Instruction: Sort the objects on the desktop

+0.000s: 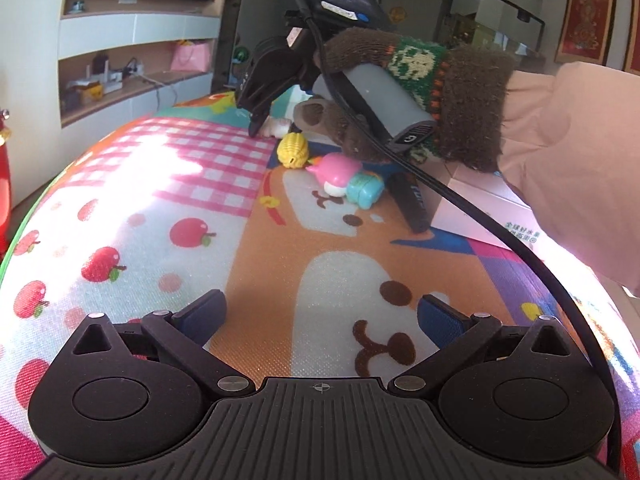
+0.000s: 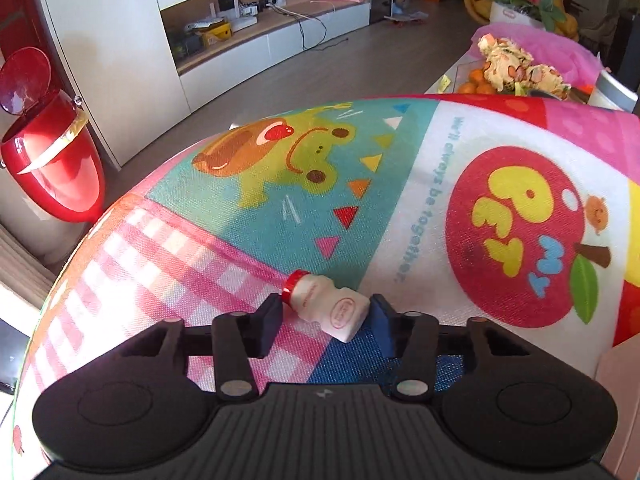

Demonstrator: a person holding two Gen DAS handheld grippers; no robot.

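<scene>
A small white toy bottle with a red cap point(image 2: 328, 306) lies slantwise on the cartoon play mat point(image 2: 420, 184). My right gripper point(image 2: 326, 312) is shut on it, one pad at the cap and the other at the base. In the left wrist view the right gripper point(image 1: 256, 128), held by a gloved hand point(image 1: 420, 80), points down at the bottle point(image 1: 276, 130). Just beside it lie a yellow corn toy point(image 1: 293, 151), a pink penguin toy point(image 1: 338, 172) and a teal toy point(image 1: 366, 188). My left gripper point(image 1: 320, 316) hangs open low over the mat point(image 1: 180, 200), with nothing between its fingers.
A black bar-shaped object point(image 1: 412, 204) leans against a pale box point(image 1: 492, 212) right of the toys. A black cable point(image 1: 520, 256) trails from the right gripper. Beyond the mat's edge stand a red bin point(image 2: 52, 160), wall shelves point(image 2: 260, 12) and a table with flowers point(image 2: 516, 64).
</scene>
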